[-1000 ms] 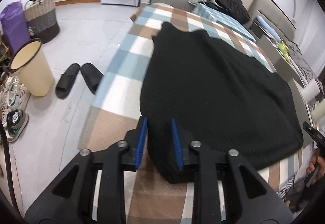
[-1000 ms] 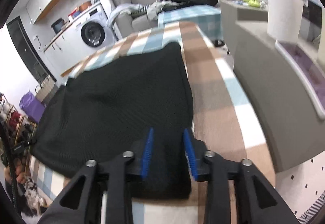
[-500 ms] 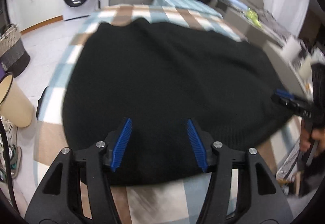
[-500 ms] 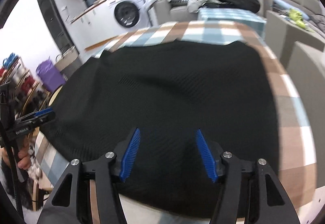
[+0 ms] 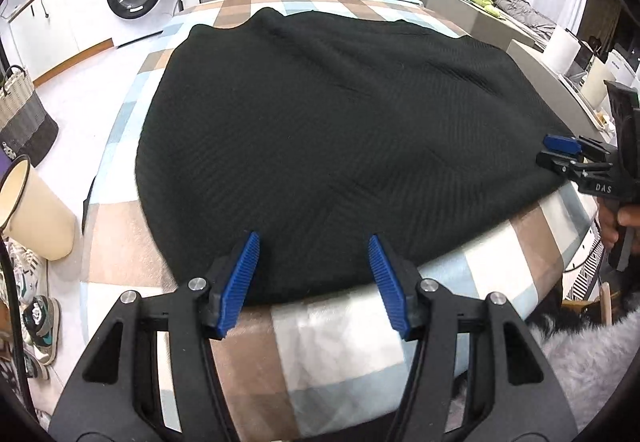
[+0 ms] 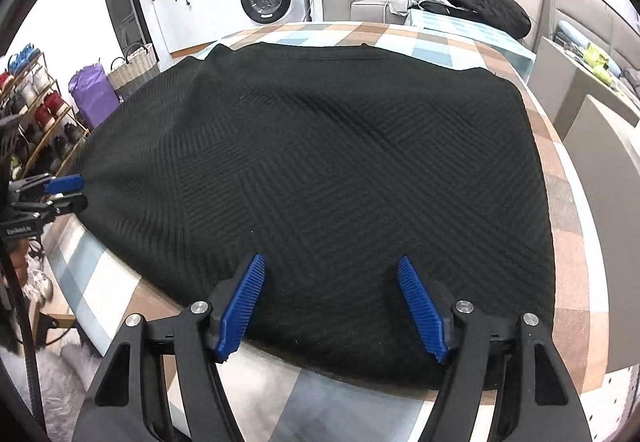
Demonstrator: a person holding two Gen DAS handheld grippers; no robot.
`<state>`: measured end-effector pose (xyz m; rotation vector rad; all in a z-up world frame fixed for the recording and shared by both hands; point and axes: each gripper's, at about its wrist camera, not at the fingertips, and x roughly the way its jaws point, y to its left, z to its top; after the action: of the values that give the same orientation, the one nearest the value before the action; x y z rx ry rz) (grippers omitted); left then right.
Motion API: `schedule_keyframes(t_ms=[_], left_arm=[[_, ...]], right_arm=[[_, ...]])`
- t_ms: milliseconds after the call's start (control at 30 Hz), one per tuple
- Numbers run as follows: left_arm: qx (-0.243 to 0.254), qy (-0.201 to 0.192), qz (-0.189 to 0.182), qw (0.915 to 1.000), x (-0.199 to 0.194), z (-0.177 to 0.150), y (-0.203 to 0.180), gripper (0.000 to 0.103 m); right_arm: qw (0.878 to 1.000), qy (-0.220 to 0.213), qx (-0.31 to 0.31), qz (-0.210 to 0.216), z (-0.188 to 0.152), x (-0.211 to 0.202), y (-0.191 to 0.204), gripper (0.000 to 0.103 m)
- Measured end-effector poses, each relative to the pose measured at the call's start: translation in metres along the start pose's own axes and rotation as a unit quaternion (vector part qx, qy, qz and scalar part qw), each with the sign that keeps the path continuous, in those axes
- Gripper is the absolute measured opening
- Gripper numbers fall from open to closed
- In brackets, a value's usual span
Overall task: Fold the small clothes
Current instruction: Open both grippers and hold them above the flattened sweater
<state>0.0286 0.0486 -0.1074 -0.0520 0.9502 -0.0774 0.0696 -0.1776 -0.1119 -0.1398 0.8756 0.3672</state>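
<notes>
Black garment [image 5: 340,129] lies flat on checked cloth [image 5: 340,354] — cream bin [image 5: 36,213] beside.

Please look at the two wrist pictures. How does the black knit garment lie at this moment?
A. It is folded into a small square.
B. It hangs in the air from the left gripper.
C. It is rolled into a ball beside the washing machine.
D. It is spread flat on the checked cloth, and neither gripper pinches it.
D: the black knit garment lies spread over the checked cloth, and both the left gripper and the right gripper stand apart over its near edge without pressing it.
</notes>
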Motion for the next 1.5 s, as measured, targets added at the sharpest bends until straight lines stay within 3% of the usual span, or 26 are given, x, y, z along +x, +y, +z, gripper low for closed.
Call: schedule_keyframes(t_ms=[233, 367, 533, 700, 833, 1100, 1200, 1267, 1400, 1500], left_arm=[[-0.061, -0.008, -0.017, 0.9980, -0.025, -0.013, 0.037, 0.054], [-0.117, -0.004, 0.026, 0.9928, -0.025, -0.017, 0.066, 0.056], [-0.178, -0.006, 0.038, 0.9833, -0.017, -0.019, 0.094, 0.056], [-0.151, -0.008, 0.052, 0.9872, -0.005, -0.006, 0.082, 0.056], [-0.135, -0.012, 0.042, 0.9899, 0.002, 0.007, 0.066, 0.054], [-0.139, -0.083, -0.068, 0.9845, -0.026, 0.020, 0.053, 0.052], [-0.147, -0.091, -0.078, 0.9819, -0.029, 0.021, 0.054, 0.052], [-0.151, -0.084, -0.063, 0.9829, -0.027, 0.021, 0.056, 0.051], [-0.170, -0.046, -0.017, 0.9843, -0.013, 0.015, 0.071, 0.030], [-0.185, -0.017, 0.026, 0.9823, -0.005, 0.007, 0.084, 0.024]], right_arm=[[1.000, 0.000, 0.018, -0.004, -0.003, -0.008, -0.011, 0.071], [1.000, 0.002, 0.017, -0.006, -0.001, -0.008, -0.010, 0.072], [1.000, 0.001, 0.015, -0.005, 0.000, -0.008, -0.010, 0.073], [1.000, 0.002, 0.014, -0.007, -0.002, -0.008, -0.010, 0.074], [1.000, 0.002, 0.015, -0.009, -0.002, -0.007, -0.008, 0.076], [1.000, 0.003, 0.017, -0.007, -0.002, -0.008, -0.009, 0.078], [1.000, 0.003, 0.013, -0.008, -0.002, -0.008, -0.008, 0.079], [1.000, 0.003, 0.014, -0.006, -0.002, -0.007, -0.009, 0.079], [1.000, 0.003, 0.015, -0.005, -0.003, -0.008, -0.010, 0.079], [1.000, 0.004, 0.018, -0.004, -0.002, -0.008, -0.010, 0.079]])
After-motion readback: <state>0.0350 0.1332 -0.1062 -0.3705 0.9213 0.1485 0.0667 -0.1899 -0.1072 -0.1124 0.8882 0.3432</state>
